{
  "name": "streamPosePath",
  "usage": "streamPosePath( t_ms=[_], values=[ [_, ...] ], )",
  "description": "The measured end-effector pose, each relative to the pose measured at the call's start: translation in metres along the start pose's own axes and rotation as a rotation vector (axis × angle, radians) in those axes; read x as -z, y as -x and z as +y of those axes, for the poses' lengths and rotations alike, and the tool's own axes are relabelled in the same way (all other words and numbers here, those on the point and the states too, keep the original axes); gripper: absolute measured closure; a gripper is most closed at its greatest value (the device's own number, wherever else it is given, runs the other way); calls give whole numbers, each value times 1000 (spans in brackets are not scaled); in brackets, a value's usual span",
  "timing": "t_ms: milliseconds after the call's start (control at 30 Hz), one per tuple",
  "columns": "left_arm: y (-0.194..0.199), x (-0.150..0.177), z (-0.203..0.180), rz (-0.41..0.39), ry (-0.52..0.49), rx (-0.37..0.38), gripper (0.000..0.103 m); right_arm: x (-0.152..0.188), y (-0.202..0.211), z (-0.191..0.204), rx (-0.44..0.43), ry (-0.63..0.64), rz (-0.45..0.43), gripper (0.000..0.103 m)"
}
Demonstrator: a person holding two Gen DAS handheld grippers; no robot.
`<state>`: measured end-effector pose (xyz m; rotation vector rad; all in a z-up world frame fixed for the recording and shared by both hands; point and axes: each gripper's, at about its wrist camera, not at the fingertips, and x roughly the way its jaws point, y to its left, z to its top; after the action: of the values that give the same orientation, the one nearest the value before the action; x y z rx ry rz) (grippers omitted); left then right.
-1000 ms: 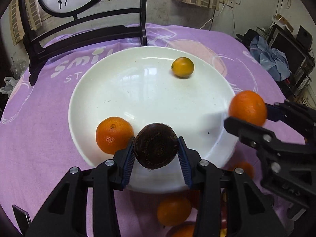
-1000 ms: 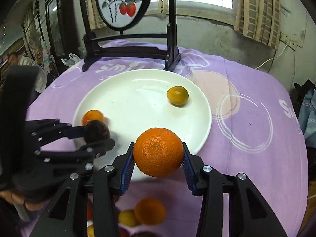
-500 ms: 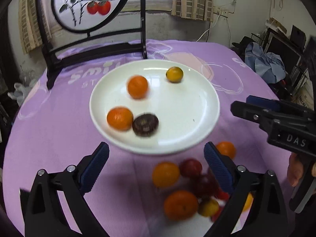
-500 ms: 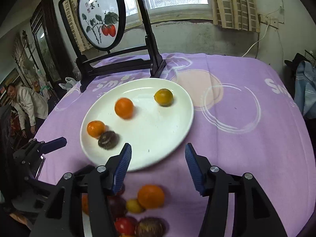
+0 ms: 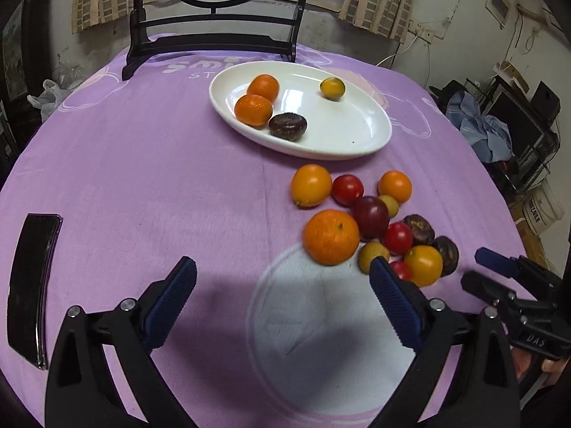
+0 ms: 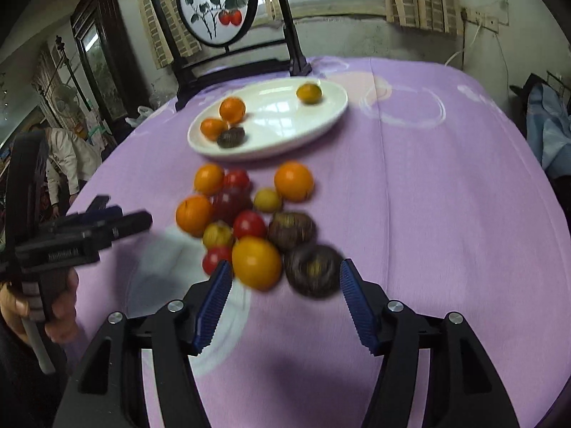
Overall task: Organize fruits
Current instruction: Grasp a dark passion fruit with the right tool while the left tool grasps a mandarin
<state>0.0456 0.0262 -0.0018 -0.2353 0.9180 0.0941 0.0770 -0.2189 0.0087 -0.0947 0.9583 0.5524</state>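
Lettering "DAS", seemingly, on right gripper

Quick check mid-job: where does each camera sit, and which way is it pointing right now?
Left wrist: rides the left hand-held gripper, looking down across the table at the plate and fruit pile; its open fingers and the right hand-held gripper show.
Right wrist: rides the right hand-held gripper, jaws opening, empty, facing the same pile; the left one and a hand show.
Shared: plate, pile, purple cloth.
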Motion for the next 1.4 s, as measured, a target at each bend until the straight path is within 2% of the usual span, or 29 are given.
streamPosePath(
  t_ms=[100,200,300,567,667,733,833,1000,1067,1167,1267,1367,1400],
  values=[
    [-3,8,-1,-3,-25,-4,8,13,-3,2,57,15,23,39],
    [-8,13,0,11,-25,37,8,16,-10,1,82,15,61,39],
    [-9,14,-1,8,-35,63,8,14,-20,2,143,43,87,39],
    [-14,14,-5,24,-74,40,8,-9,-45,0,193,46,82,39],
    [-14,15,-7,17,-90,20,8,-15,-51,-2,186,47,73,40],
    [-16,14,-7,28,-97,32,8,-15,-49,1,167,54,55,56],
    [-17,14,-6,34,-84,58,8,-9,-41,7,221,37,28,56],
    [-22,17,-11,37,-107,41,8,-2,-21,9,156,2,-32,56],
    [-25,17,-13,55,-111,62,8,0,-20,7,141,-4,-29,56],
    [-24,16,-16,42,-117,56,8,0,-18,-1,153,-31,-35,56],
    [-32,14,-23,80,-154,55,8,-2,-10,-10,146,-57,-65,56],
    [-48,10,-32,130,-210,31,15,0,-6,-11,126,-60,-75,56],
    [-51,8,-35,124,-238,7,16,0,-5,-10,123,-53,-76,56]
  ],
)
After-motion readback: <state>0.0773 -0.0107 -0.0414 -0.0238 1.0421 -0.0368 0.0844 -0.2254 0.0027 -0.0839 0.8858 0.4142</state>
